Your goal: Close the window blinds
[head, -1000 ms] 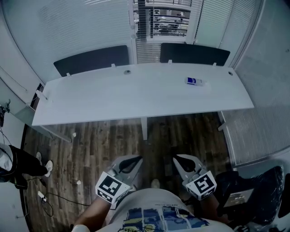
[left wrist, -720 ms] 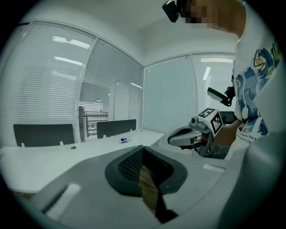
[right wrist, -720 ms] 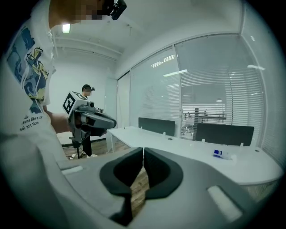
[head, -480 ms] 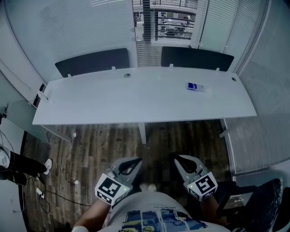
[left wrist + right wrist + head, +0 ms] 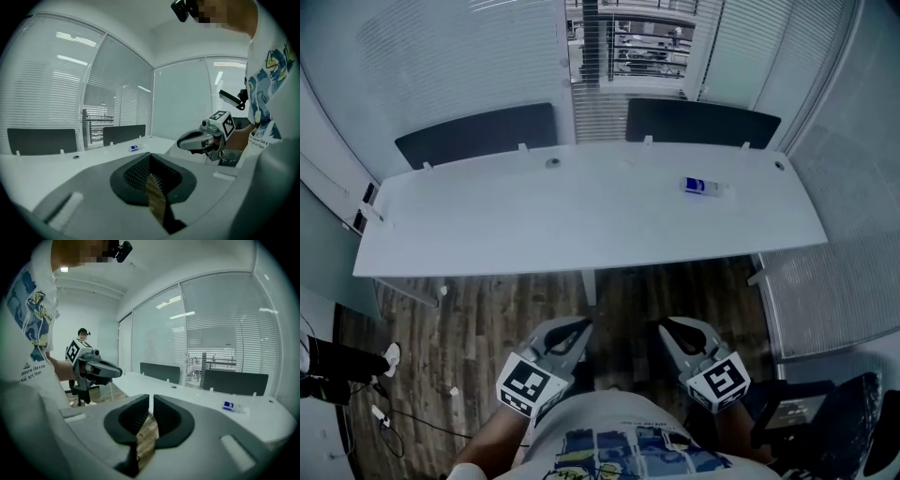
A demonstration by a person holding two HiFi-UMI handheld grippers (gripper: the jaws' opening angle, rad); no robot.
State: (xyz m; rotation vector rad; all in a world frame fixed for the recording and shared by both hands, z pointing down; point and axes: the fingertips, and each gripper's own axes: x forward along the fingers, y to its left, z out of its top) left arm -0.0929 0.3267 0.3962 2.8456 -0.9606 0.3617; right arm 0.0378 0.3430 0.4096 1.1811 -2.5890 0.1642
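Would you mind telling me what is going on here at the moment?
A person stands before a white desk, holding the left gripper and the right gripper, both empty with jaws drawn together. The blinds behind the desk are part-open in the middle section. Neither gripper has reached them yet.

This is an office. A long white bench (image 5: pixel 581 225) crosses the head view. Two dark divider panels (image 5: pixel 473 134) stand along its far edge, at 11 and 1 o'clock, with a round cable hole (image 5: pixel 552 162) in the top just before them. Behind, around 12 o'clock, glass walls (image 5: pixel 745 47) carry white slatted blinds (image 5: pixel 459 56). The floor (image 5: pixel 487 314) is wood-patterned, and thin cables (image 5: pixel 394 417) lie on it at 8 o'clock.
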